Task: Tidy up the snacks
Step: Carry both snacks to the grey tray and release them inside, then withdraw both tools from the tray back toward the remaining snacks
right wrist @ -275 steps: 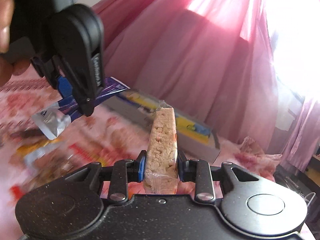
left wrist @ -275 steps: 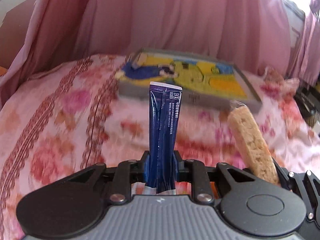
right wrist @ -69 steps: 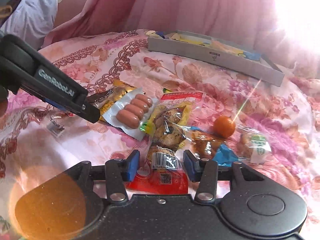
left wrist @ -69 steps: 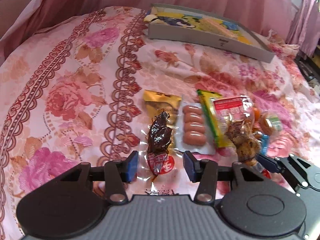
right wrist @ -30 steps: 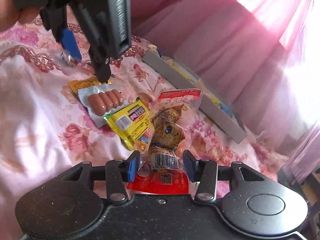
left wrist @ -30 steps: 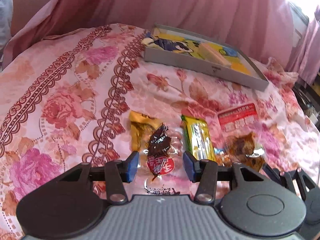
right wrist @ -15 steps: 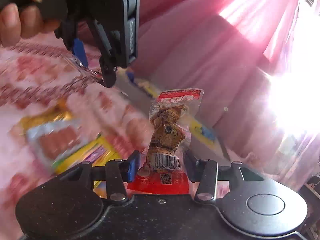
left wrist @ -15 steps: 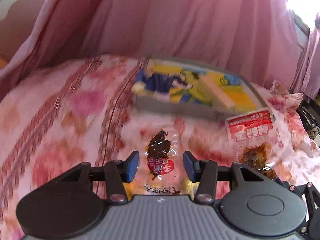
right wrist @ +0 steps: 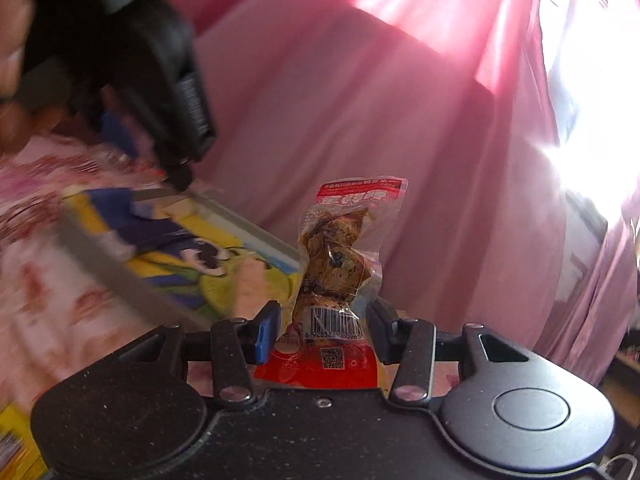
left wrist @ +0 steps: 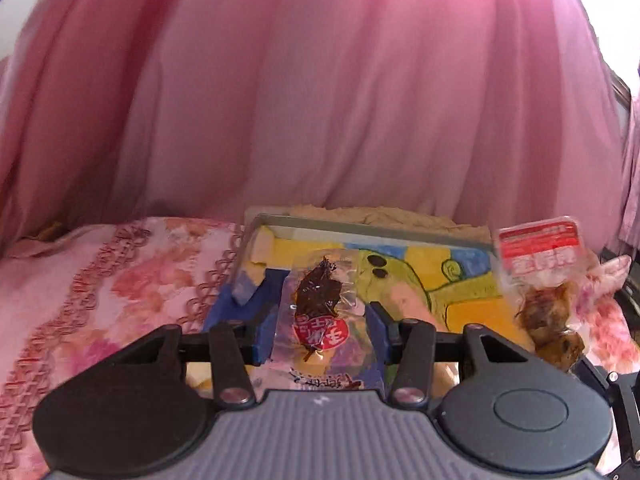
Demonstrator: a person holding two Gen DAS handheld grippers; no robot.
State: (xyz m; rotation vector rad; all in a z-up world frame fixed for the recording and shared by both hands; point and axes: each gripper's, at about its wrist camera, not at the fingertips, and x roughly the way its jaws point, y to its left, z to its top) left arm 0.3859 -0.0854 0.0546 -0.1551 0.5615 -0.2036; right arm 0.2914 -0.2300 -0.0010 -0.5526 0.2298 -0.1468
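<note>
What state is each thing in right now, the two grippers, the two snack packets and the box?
left gripper: shut on the dark snack packet, raised near the box
right gripper: shut on the red-topped snack packet
dark snack packet: sealed, held upright, off the bed
red-topped snack packet: sealed, held upright, off the bed
box: open-topped, lying on the floral bedspread

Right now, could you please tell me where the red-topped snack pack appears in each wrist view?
Left wrist: the pack is at the right edge, just right of the tray.
Right wrist: the pack is at centre, upright between the right fingers.
Shared landmark: the grey tray with its yellow-and-blue cartoon.
</note>
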